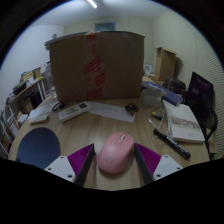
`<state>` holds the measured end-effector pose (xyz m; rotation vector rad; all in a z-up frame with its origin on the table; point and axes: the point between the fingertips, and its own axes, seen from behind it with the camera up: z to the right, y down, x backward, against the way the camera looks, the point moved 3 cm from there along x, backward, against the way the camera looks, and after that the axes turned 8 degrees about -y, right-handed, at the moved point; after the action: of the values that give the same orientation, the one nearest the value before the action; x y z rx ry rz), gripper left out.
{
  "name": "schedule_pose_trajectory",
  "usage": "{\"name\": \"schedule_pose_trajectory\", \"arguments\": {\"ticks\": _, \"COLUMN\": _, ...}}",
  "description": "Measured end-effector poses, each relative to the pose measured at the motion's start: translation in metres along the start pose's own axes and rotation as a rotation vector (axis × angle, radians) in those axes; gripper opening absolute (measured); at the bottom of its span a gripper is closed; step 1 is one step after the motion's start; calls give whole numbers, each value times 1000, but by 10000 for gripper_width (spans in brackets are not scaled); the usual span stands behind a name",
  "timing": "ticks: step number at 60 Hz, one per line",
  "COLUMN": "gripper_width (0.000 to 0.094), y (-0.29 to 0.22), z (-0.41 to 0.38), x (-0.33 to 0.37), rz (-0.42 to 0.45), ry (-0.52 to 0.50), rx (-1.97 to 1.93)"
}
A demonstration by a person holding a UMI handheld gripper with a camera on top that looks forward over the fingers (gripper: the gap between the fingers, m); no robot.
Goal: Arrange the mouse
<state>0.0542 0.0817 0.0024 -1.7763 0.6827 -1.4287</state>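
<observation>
My gripper point(115, 166) is spread open around the pink mouse point(116, 153) on the round table point(95, 125), so closing on it likely comes next.

pink mouse point(116, 153), brown cardboard box point(95, 68)

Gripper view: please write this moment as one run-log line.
gripper: open | pink computer mouse: between fingers, on round wooden table | dark blue mouse pad: beside, empty
</observation>
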Motion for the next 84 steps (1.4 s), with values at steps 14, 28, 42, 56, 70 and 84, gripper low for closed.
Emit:
{"name": "schedule_pose_trajectory", "arguments": {"ticks": 14, "gripper_width": 471, "y": -12, "z": 5, "x": -17, "rz": 4, "ry": 62, "rx": -93}}
{"name": "schedule_pose_trajectory", "arguments": {"ticks": 28, "gripper_width": 326, "y": -63, "z": 4, "x": 26, "rz": 72, "ry": 120, "rx": -162}}
{"name": "schedule_pose_trajectory", "arguments": {"ticks": 42, "gripper_width": 309, "y": -165, "z": -146, "x": 86, "rz": 277, "ry": 2, "rx": -58}}
{"name": "schedule_pose_trajectory", "arguments": {"ticks": 56, "gripper_width": 311, "y": -30, "z": -235, "x": 12, "rz": 20, "ry": -27, "rx": -10}}
{"name": "schedule_pose_trajectory", "arguments": {"ticks": 70, "gripper_width": 409, "y": 25, "z": -237, "x": -4, "rz": -58, "ry": 2, "rx": -25}}
{"name": "schedule_pose_trajectory", "arguments": {"ticks": 84, "gripper_width": 857, "y": 22, "z": -250, "x": 24, "rz": -139, "ry": -62, "rx": -82}}
